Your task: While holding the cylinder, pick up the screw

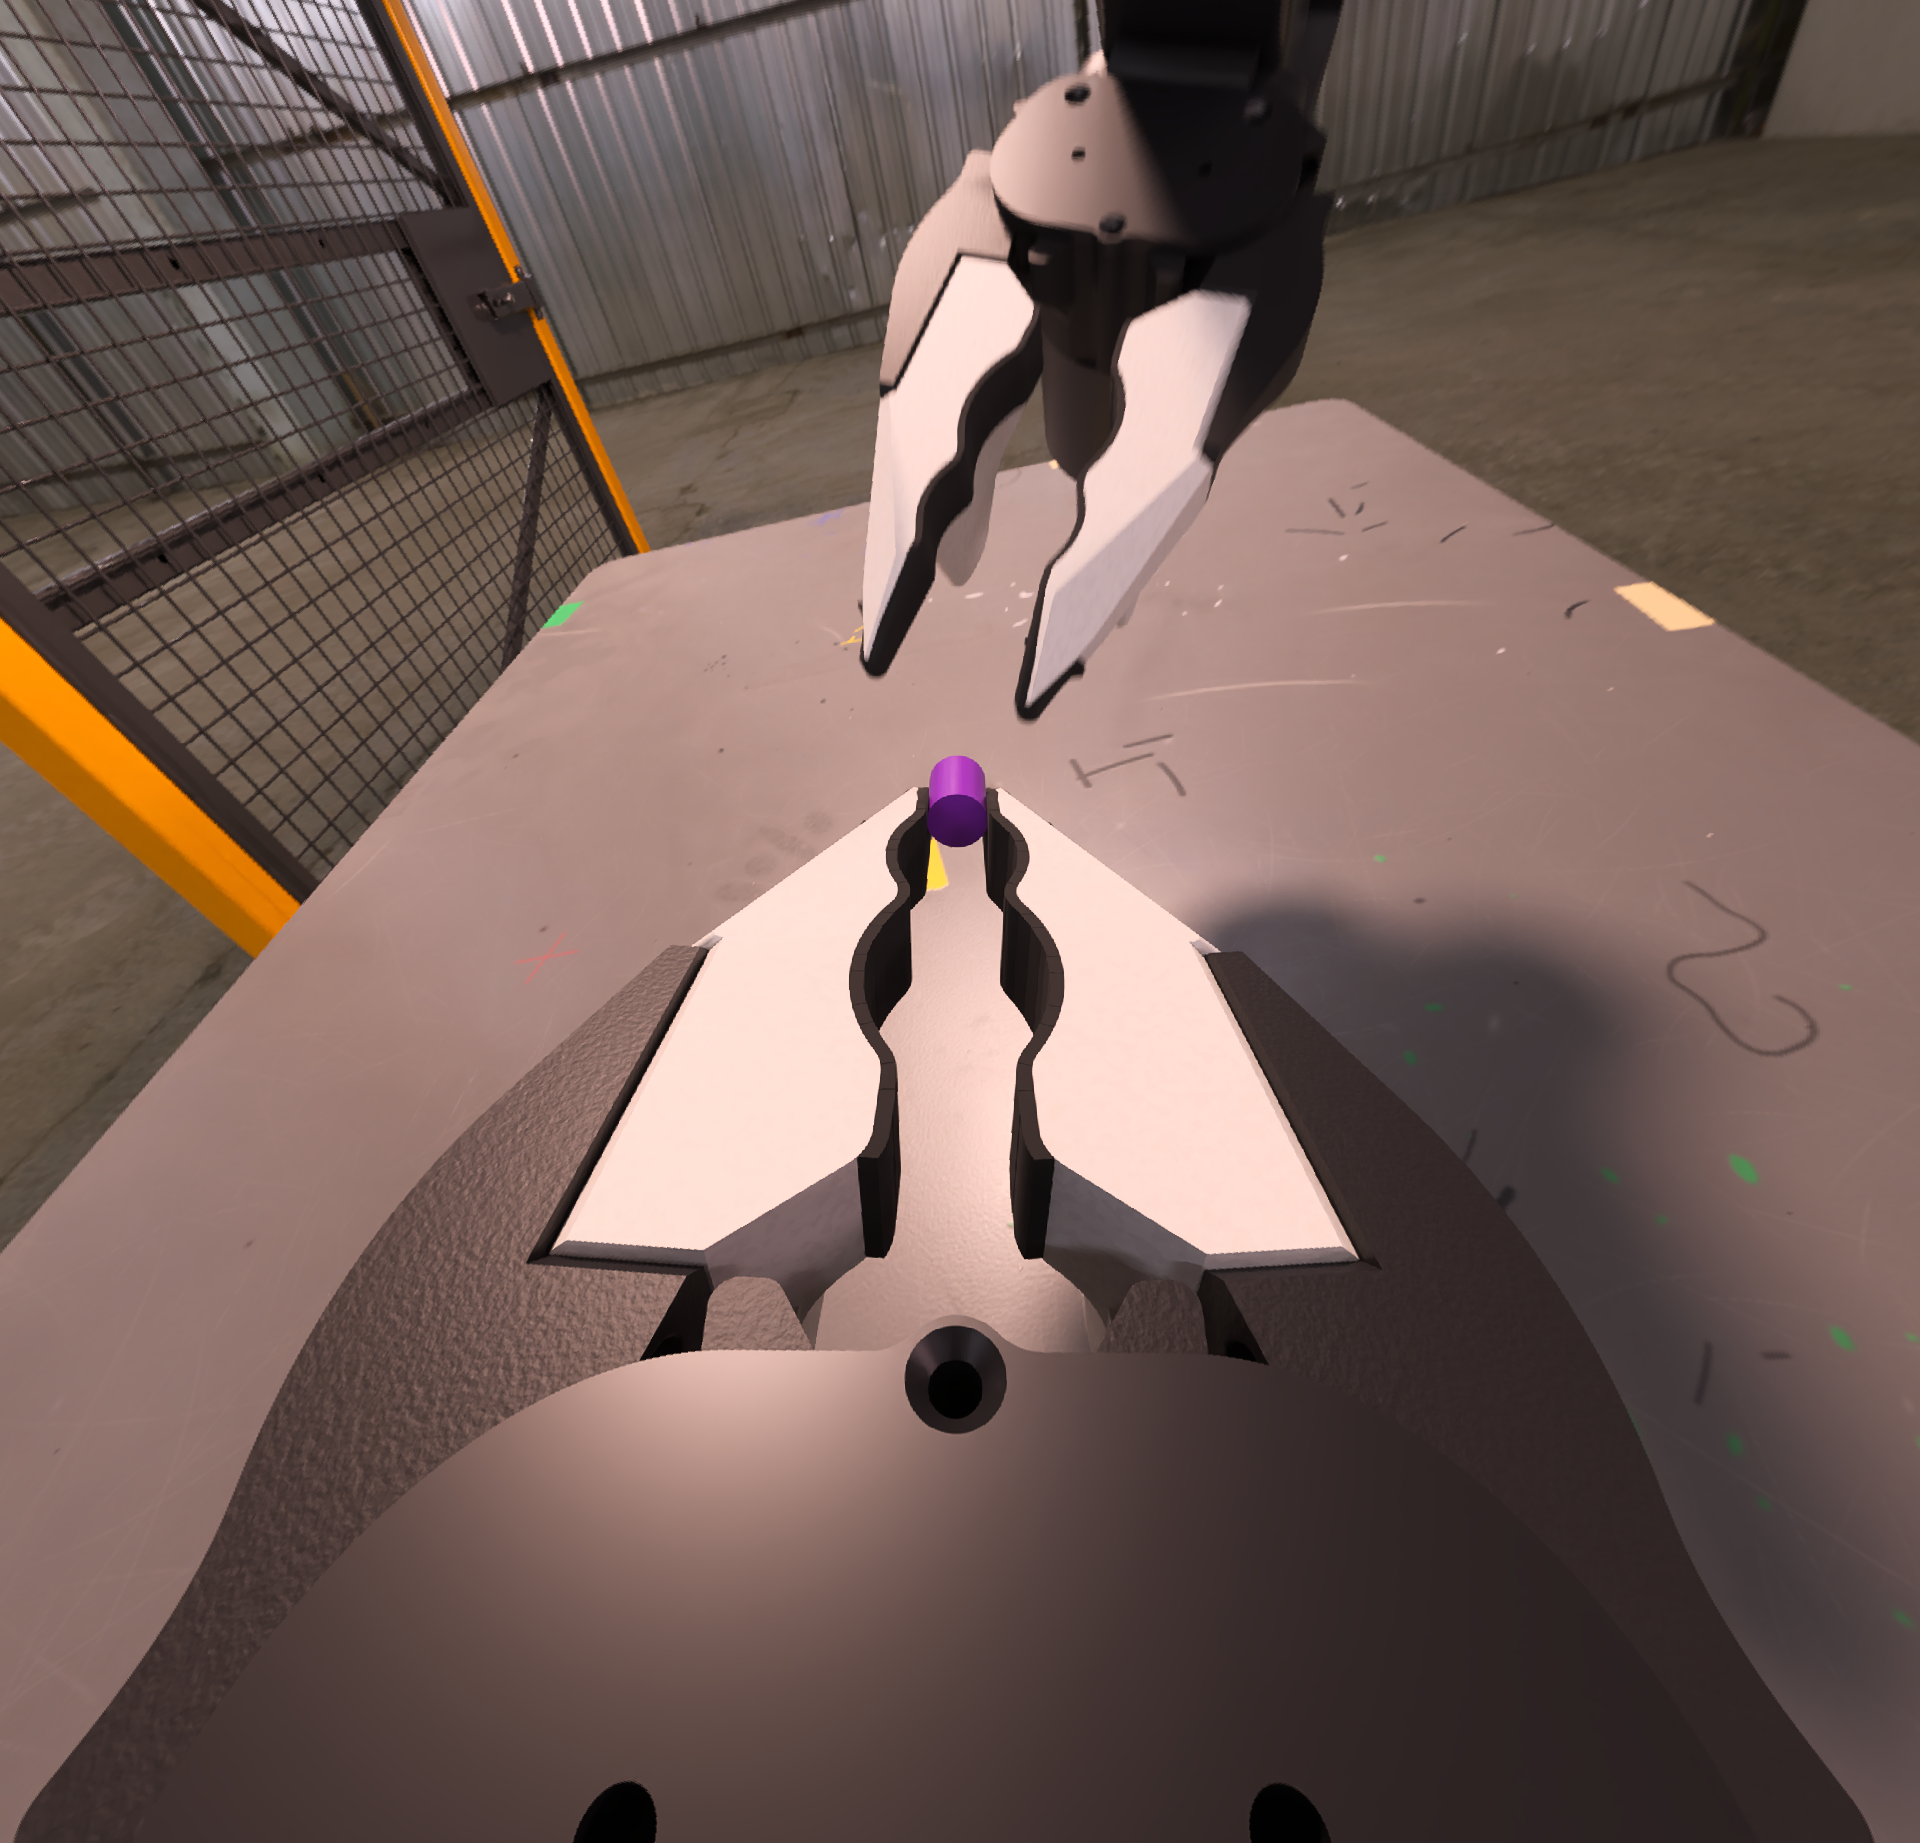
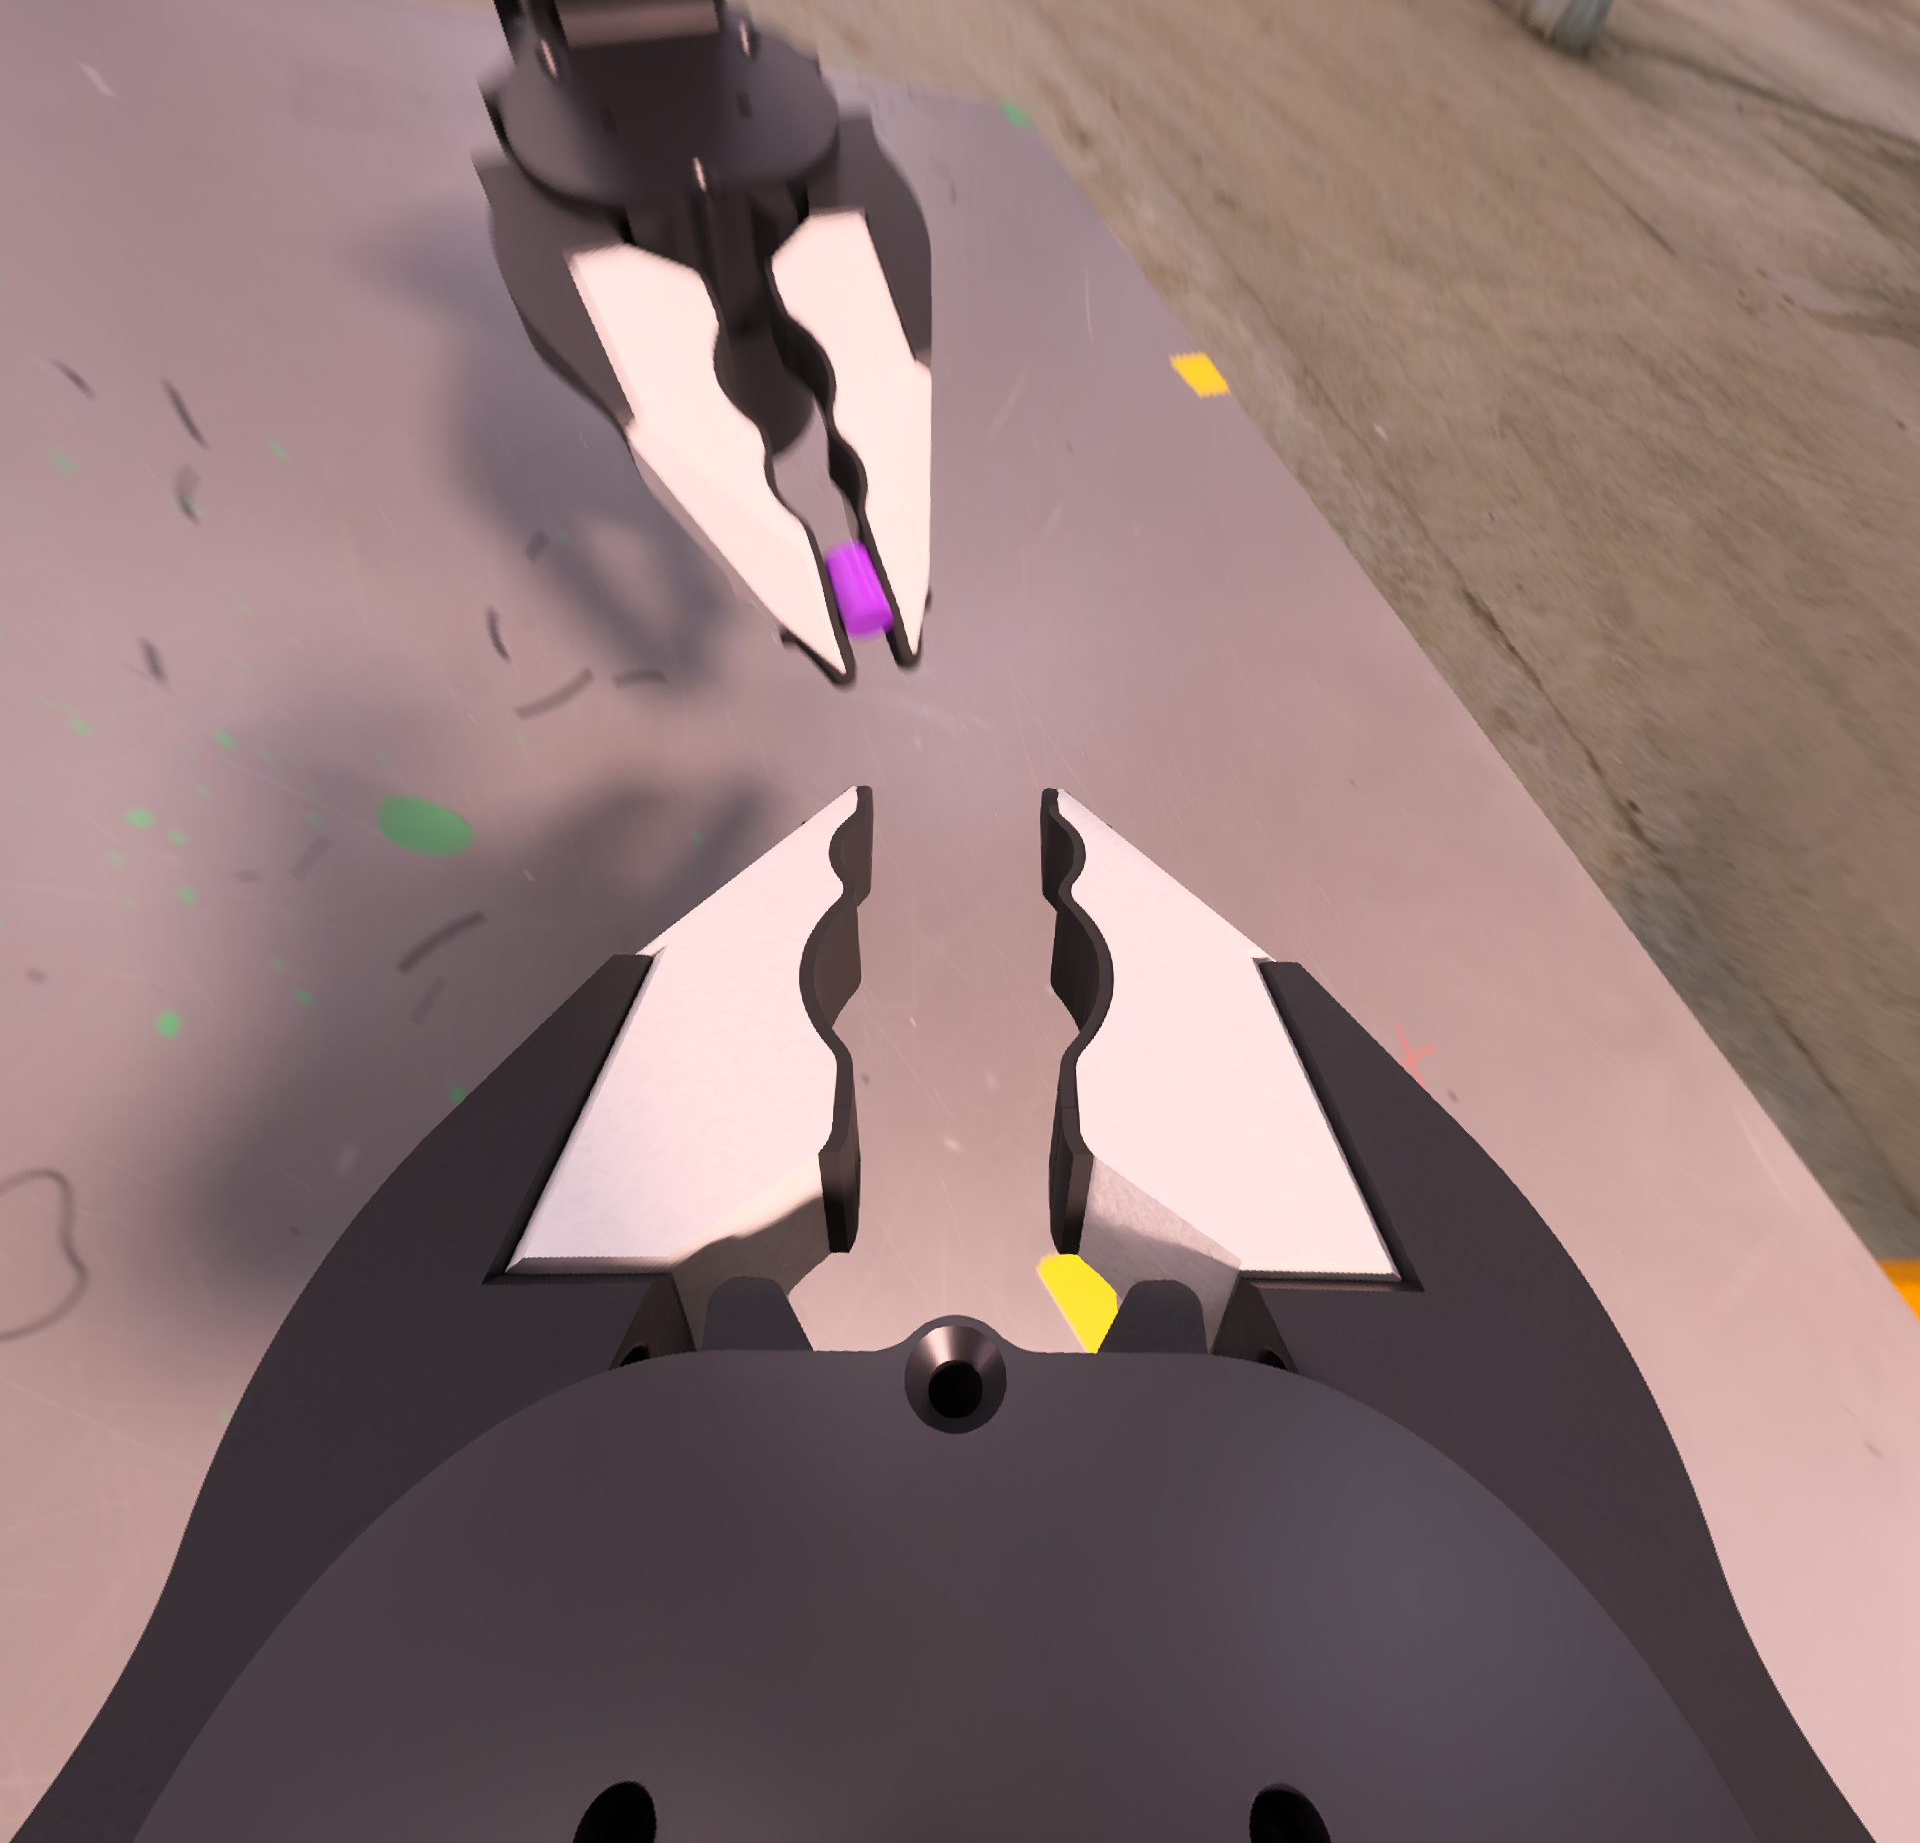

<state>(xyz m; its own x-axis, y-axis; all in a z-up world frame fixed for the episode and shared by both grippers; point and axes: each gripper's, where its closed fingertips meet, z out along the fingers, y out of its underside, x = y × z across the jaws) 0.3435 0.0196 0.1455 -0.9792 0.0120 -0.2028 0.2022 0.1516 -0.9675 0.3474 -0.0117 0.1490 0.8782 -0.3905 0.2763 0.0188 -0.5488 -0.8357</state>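
My left gripper [image 1: 956, 794] is shut on a small purple cylinder [image 1: 956, 804] at its fingertips and holds it above the grey table [image 1: 1455, 858]. The right wrist view shows this gripper [image 2: 875, 659] and the cylinder [image 2: 858, 588] ahead of me. My right gripper [image 2: 956, 798] is open and empty; in the left wrist view it [image 1: 951, 687] hangs tips down just beyond the cylinder. A small yellow part, apparently the screw [image 2: 1078, 1307], lies on the table under the base of my right gripper's right finger, partly hidden. A yellow sliver [image 1: 937, 871] shows between my left fingers.
A wire-mesh fence with an orange frame [image 1: 468, 235] stands left of the table. The table's edge [image 2: 1455, 754] runs close on the right in the right wrist view, with concrete floor beyond. A yellow patch [image 2: 1200, 375] and green paint spots [image 2: 424, 825] mark the tabletop.
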